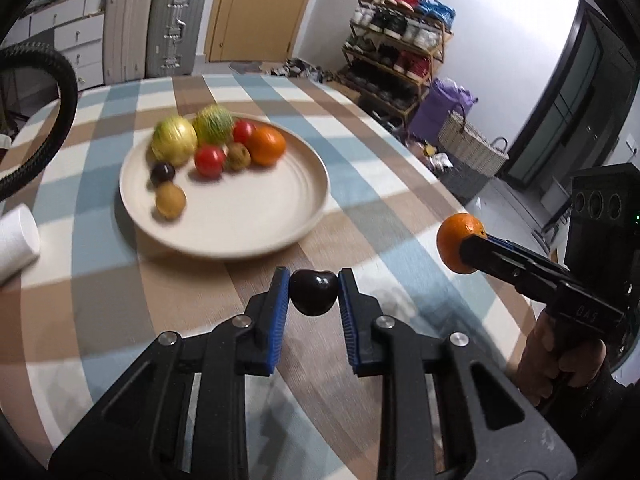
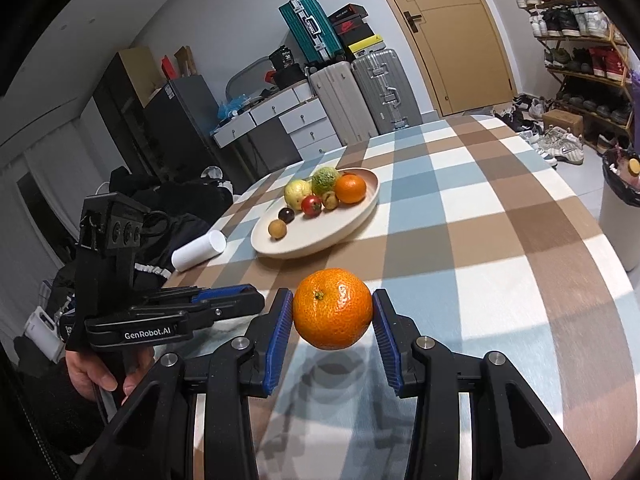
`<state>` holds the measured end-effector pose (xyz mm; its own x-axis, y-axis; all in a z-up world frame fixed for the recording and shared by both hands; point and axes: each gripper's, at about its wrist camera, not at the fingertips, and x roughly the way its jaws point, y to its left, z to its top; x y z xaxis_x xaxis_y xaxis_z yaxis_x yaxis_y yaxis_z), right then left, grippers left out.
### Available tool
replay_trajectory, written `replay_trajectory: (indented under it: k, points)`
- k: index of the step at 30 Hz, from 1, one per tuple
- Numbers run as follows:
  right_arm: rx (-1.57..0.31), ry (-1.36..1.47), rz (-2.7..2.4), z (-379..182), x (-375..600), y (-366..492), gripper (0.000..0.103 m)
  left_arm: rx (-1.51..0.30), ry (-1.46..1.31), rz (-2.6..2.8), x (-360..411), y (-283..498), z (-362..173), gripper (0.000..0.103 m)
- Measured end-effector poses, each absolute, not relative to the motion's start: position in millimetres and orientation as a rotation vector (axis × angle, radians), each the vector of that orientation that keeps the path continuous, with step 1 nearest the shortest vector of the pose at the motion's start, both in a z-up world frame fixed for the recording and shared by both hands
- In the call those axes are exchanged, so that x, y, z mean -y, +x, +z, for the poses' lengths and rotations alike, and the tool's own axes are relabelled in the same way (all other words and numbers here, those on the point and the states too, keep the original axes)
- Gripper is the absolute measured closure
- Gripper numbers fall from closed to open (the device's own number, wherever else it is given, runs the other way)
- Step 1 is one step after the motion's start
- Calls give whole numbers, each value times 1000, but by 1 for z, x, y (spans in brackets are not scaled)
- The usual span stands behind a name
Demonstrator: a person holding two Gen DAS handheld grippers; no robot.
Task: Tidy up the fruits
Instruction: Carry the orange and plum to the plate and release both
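- White cup [image 1: 16,240]: lies on its side on the checked tablecloth [image 1: 400,216], left of the plate and clear of it.
- Plate [image 1: 256,236]: sits on the tablecloth ahead of both grippers. It holds two yellow-green fruits, two red ones, an orange, two brown ones and one dark one, grouped on the far and left part. The near right part is bare.
- Left gripper [image 1: 314,292]: clenched on a dark cherry [image 1: 314,292], blue pads pressing both sides. The cherry is held in the air, just short of the plate's near rim.
- Right gripper [image 2: 333,312]: clenched on a mandarin [image 2: 333,308], stem facing the camera. The mandarin is held above the tablecloth, well short of the plate.
- Step in hand, as judged: carrying both fruits to the plate.
- Next move, as judged: advance each gripper over the bare part of the plate, lower until the fruit is near the surface, then release. Set round fruit down gently so that it does not roll into the group or over the rim.
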<state>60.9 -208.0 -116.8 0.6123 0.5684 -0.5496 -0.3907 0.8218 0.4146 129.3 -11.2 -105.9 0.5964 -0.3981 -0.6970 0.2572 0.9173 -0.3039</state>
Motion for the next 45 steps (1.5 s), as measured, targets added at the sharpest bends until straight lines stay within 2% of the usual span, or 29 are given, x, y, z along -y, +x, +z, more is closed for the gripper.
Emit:
replay_trajectory:
  k: [7,15,25,45]
  points:
    - [-718,261,580,-99,194,105,62,-805,-233,-349,2,174,-94,81]
    - [-737,267,607,-85,178,173,62,-799,-305,-376,7,219,-107,81]
    - [-830,269,604,-99,160,243,62,-839,-323,-369,8,257,-128,81]
    - [-937,225,586,-134,140,271,62,-880,-313,-363,10,277,-149,81]
